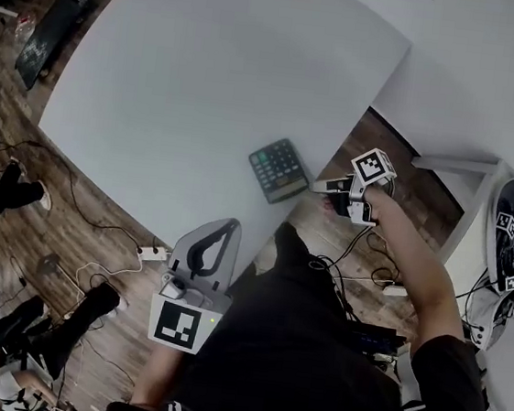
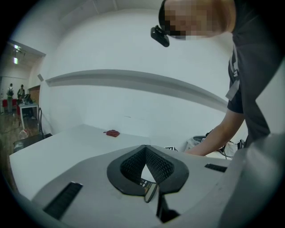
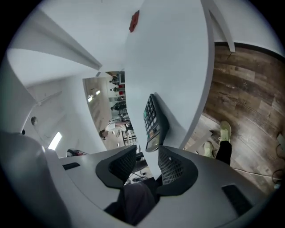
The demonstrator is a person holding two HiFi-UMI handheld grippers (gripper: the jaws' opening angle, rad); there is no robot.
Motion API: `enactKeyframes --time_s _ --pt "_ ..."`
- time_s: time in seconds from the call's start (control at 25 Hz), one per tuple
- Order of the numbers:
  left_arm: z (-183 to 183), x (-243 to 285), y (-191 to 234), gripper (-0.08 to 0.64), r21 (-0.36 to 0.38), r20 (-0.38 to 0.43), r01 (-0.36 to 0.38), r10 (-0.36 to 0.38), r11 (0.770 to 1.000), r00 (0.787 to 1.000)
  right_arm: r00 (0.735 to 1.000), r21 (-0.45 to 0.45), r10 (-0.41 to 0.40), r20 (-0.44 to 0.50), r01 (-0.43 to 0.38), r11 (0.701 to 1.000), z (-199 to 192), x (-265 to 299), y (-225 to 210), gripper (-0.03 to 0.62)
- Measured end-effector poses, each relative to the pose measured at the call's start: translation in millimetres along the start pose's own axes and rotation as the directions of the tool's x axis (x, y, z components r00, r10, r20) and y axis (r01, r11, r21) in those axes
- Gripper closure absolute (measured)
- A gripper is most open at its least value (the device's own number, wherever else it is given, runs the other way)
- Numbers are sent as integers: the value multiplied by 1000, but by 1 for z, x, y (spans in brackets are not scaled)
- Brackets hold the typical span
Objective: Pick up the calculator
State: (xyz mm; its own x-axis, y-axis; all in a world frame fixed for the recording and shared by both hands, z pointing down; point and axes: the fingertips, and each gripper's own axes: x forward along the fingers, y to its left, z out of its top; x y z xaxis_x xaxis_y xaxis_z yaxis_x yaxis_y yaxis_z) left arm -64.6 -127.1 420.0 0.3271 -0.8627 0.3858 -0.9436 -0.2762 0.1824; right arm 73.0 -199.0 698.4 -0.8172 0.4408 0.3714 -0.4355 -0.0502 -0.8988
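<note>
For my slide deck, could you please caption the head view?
Open right gripper beside the calculator at the table edge; shut left gripper lower down.

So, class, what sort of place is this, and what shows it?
Probably a lab or workroom: a large white table holding a calculator, cables and a power strip trailing over the wood floor.

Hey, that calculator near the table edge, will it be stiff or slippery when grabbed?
Probably stiff: the calculator looks like a flat, hard plastic slab. Likely light, so a nudge might slide it on the smooth white table. Lying flat near the edge, it shouldn't roll or tip.
</note>
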Motion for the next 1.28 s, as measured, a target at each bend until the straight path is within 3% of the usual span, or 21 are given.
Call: enactKeyframes --time_s 0.24,0.48,0.76,0.92,1.28 --pt "-2 2 20 554 -33 -21 -79 79 996 997 992 51 -16 -127 22 998 1 17 -13 459" --pt "-7 -1 34 554 -70 -37 -135 133 988 990 984 83 -38 -174 54 995 5 28 -26 459" --pt "-10 2 36 554 -65 -47 -161 158 985 986 977 125 53 -205 -28 992 7 40 -22 460" --pt "-10 10 30 554 -73 -37 -174 171 982 984 975 135 66 -211 -38 990 5 28 -33 511" --pt "-12 3 40 554 -68 1 -182 182 981 983 992 -22 25 -120 -27 999 13 32 -18 532"
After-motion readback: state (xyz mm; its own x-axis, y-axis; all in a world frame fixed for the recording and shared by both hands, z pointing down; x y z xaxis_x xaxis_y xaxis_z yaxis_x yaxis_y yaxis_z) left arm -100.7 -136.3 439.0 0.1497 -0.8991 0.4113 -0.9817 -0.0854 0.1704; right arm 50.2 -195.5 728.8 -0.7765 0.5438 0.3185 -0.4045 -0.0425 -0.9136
